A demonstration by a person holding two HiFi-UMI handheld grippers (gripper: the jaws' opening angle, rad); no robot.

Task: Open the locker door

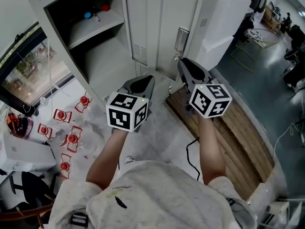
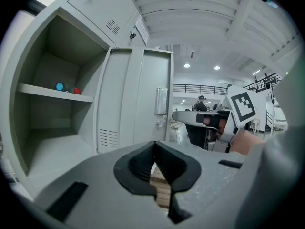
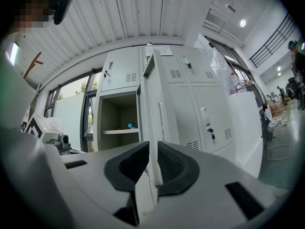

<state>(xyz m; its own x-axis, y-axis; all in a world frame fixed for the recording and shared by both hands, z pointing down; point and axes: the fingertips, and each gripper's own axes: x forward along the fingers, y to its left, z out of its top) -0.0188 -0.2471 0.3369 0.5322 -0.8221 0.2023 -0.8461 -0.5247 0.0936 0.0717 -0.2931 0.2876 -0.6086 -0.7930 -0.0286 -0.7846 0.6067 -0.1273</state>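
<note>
The grey locker door (image 1: 167, 27) stands swung out from its open compartment (image 1: 95, 46), and I see it edge-on in the right gripper view. My right gripper (image 3: 152, 157) has the door's free edge (image 3: 155, 104) between its dark pads, which lie against it on both sides. In the head view that gripper (image 1: 183, 63) sits just below the door's latch plate (image 1: 181, 39). My left gripper (image 1: 144, 80) hangs in front of the compartment, a little left of the door. Its pads (image 2: 155, 149) touch with nothing between them. A blue item (image 1: 88, 15) and a red one (image 1: 105, 7) lie on the inner shelf.
Several red-and-white objects (image 1: 66, 128) are scattered on the floor at the left. Wooden boards (image 1: 238, 128) and a black cable (image 1: 190, 151) lie at the right. More shut lockers (image 3: 209, 104) continue to the right of the open one.
</note>
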